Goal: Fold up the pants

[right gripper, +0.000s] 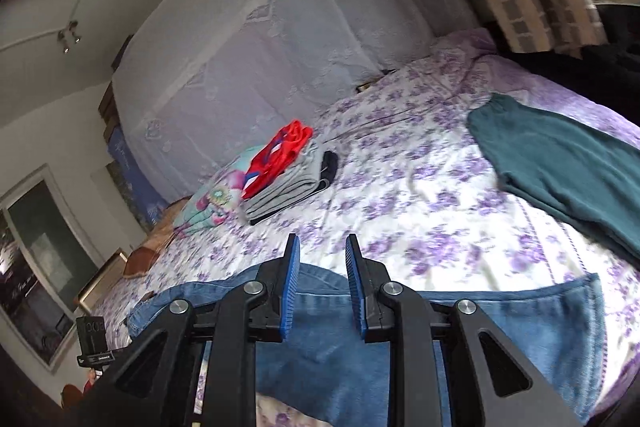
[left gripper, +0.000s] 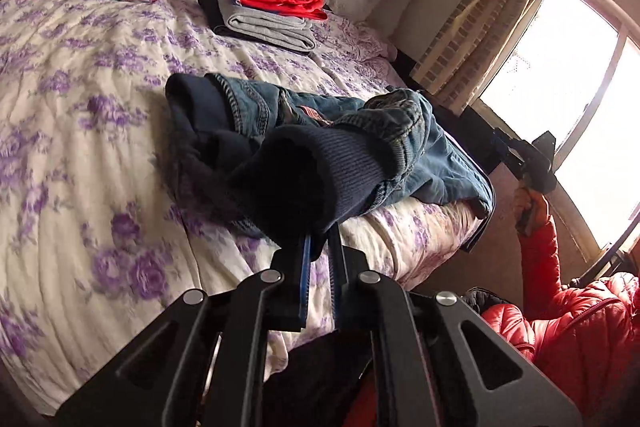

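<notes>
Gripping a dark ribbed cuff point(left gripper: 320, 163) of the pants, my left gripper point(left gripper: 318, 247) has its jaws pressed together on the fabric, while the denim pants point(left gripper: 360, 143) lie bunched near the edge of the floral bed point(left gripper: 80, 75). My right gripper point(right gripper: 322, 259) hovers with jaws apart and nothing between them, above a flatter spread of the same blue denim. A folded clothes stack point(right gripper: 288, 167) and a green garment point(right gripper: 560, 171) lie well apart from the work. I judge the denim to be heavy, limp and thick at its seams: it should sag between holds and resist sharp creases. Waistband and hem edges look like the soundest places to grasp.
</notes>
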### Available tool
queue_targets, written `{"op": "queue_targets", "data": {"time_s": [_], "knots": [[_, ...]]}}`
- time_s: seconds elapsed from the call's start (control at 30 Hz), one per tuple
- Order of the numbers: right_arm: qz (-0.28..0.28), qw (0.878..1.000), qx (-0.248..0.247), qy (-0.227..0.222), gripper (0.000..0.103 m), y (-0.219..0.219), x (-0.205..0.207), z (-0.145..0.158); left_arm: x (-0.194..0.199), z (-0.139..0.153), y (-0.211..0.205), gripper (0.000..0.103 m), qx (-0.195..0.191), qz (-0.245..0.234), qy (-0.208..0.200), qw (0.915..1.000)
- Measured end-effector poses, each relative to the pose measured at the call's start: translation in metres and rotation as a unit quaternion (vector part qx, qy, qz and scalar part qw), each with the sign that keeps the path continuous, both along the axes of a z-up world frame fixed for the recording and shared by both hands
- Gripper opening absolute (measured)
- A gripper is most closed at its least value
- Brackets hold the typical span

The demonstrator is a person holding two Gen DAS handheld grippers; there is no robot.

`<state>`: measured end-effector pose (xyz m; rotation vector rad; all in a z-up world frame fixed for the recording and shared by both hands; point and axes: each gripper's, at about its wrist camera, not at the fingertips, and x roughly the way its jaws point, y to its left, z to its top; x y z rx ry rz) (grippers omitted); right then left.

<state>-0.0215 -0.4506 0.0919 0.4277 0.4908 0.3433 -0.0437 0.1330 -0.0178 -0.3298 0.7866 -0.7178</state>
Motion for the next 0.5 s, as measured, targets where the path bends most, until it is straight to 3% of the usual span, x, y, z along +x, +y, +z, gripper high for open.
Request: {"op": "queue_targets", "data": {"time_s": [0.1,0.17,0.23,0.3,0.37,0.43,0.5], "knots": [[0.07,0.996,-0.05,0.013,0.035,0.055,0.032,0.002,-0.009,-0.024,-0.002,0.008,0.011,0.001,0.025,0.9996],[0.098,0.991,-0.087,0.029,0.035,0.087,0.053,-0.003,-0.012,-0.038,0.001,0.008,0.019,0.005,0.045,0.9988],[0.119,0.985,-0.1,0.071,0.036,0.112,0.071,-0.019,-0.013,-0.046,0.009,0.006,0.021,0.011,0.066,0.9976],[0.172,0.97,-0.117,0.126,0.036,0.138,0.076,-0.044,-0.016,-0.043,0.017,0.006,0.024,0.022,0.071,0.997],[0.219,0.948,-0.168,0.161,0.037,0.164,0.061,-0.072,-0.02,-0.031,0.028,0.006,0.035,0.043,0.054,0.997],[0.235,0.938,-0.187,0.173,0.038,0.172,0.04,-0.091,-0.021,-0.013,0.039,0.018,0.038,0.069,0.03,0.9964],[0.242,0.939,-0.156,0.189,0.038,0.165,0.025,-0.09,-0.013,0.004,0.05,0.062,0.041,0.103,0.013,0.9937]]}}
